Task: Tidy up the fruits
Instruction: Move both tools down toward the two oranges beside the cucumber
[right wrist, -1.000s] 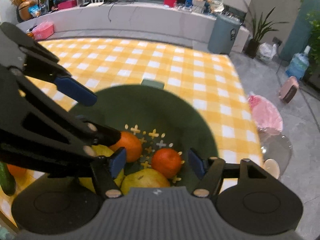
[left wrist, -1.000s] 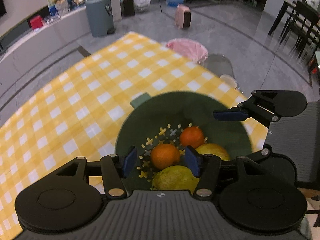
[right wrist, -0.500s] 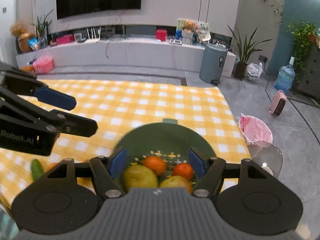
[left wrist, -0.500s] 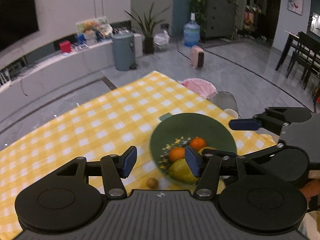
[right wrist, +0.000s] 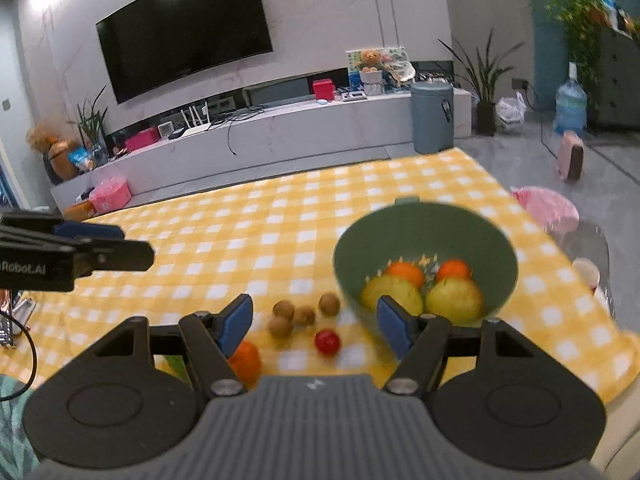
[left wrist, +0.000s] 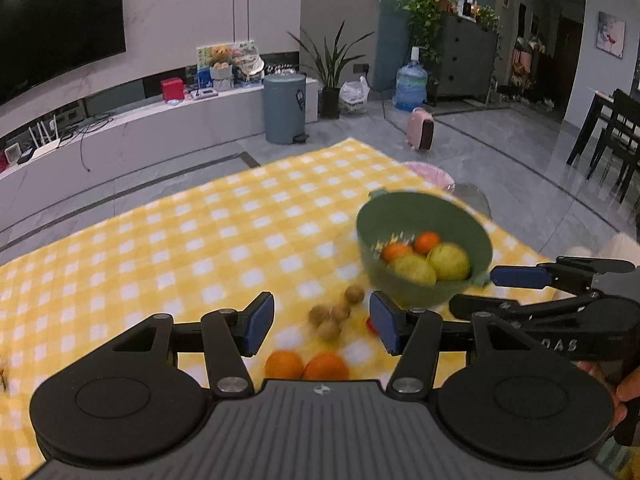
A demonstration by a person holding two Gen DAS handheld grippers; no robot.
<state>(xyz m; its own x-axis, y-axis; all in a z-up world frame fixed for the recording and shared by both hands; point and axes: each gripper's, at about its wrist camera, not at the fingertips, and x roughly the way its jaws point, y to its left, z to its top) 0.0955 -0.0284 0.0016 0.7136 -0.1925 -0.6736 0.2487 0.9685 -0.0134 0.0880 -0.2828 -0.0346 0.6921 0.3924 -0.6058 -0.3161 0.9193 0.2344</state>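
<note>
White "Robot.AI" lettering marks the left gripper point(right wrist: 92, 240) body.

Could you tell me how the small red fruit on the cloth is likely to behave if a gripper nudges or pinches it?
The red fruit looks round and glossy, so a nudge would probably roll it across the cloth. It is smaller than the brown fruits nearby, so likely light. Its smooth skin may slip from the pads; it could bruise if squeezed.

Background: a wall-mounted television point(right wrist: 184, 32) hangs above a long white console point(right wrist: 280, 128) carrying a teddy bear point(right wrist: 370, 60) and a red box point(right wrist: 323, 89). A grey pedal bin point(left wrist: 283, 108), potted plant point(left wrist: 330, 76), water bottle point(left wrist: 412, 82) and pink heater point(left wrist: 421, 133) stand on the grey floor. The tabletop bears a yellow checked cloth point(left wrist: 180, 240).
</note>
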